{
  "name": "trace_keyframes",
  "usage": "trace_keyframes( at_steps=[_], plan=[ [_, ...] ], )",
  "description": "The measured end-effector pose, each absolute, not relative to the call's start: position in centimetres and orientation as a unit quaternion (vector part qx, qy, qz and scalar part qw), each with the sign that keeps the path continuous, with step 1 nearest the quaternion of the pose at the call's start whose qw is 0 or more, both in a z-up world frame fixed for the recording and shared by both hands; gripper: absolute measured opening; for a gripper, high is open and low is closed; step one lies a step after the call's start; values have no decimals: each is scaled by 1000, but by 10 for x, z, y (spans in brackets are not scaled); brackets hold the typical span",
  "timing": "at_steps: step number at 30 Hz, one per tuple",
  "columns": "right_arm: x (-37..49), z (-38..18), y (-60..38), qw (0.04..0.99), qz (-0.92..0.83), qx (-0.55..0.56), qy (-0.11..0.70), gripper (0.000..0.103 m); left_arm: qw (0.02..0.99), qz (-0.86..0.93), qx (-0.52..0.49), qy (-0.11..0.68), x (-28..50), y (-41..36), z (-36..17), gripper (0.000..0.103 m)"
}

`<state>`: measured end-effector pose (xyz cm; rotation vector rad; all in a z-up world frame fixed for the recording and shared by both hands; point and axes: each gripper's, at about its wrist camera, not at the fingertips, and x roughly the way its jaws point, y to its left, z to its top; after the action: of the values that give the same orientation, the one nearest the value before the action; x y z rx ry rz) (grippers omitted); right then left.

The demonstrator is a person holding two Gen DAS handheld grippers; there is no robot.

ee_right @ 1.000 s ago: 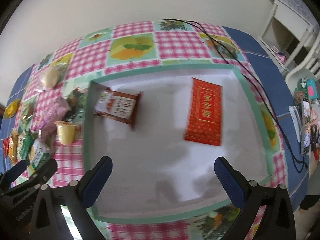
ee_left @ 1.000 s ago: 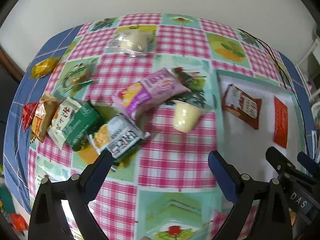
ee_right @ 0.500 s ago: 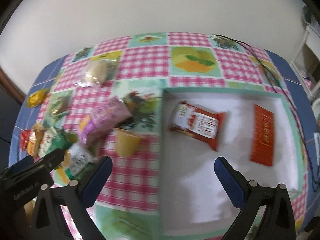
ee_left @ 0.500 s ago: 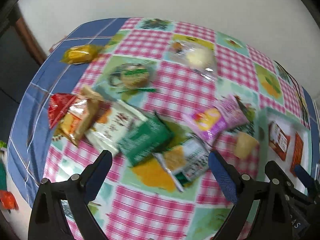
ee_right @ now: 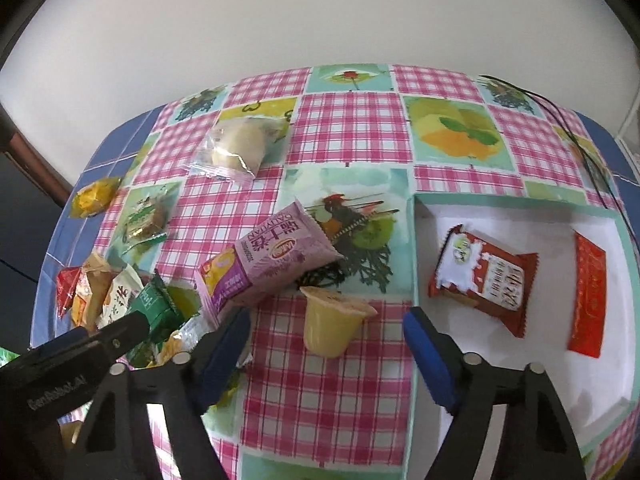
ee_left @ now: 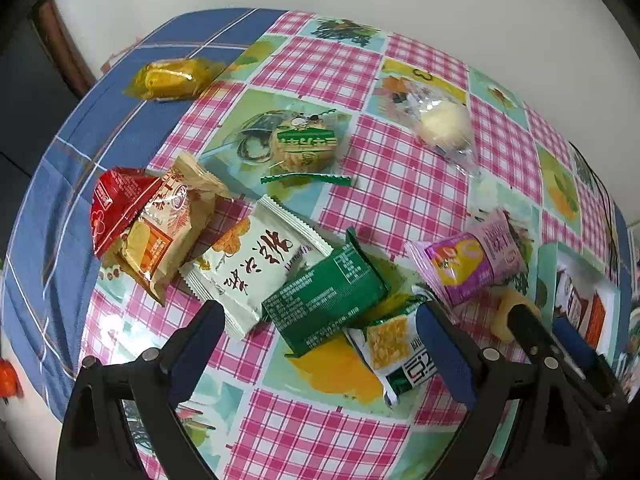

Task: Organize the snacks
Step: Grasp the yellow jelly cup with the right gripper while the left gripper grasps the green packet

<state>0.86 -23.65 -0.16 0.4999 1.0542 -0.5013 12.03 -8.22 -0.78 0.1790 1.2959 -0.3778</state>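
Against a white wall, the checked tablecloth holds snacks; left gripper spread empty, right gripper closing empty.

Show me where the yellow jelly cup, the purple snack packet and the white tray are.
yellow jelly cup (ee_right: 329, 330), right wrist view, on its side wall.
purple snack packet (ee_right: 280, 258), right wrist view, middle of the wrapper.
white tray (ee_right: 416, 248), right wrist view, on its left teal rim.
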Motion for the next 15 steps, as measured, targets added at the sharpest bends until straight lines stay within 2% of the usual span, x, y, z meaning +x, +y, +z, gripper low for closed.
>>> trace_keyframes(
  at_steps=[11,13,15],
  plan=[
    [20,-21,-239,796,-232,232,508,60,766,-193,97,606,143,-86,-21,96],
    [21,-24,-241,793,-233,234,511,51,767,-198,105,602,144,-88,-22,92],
    [22,-29,-244,790,-233,241,514,49,766,-206,108,599,147,-95,-22,82]
  ],
)
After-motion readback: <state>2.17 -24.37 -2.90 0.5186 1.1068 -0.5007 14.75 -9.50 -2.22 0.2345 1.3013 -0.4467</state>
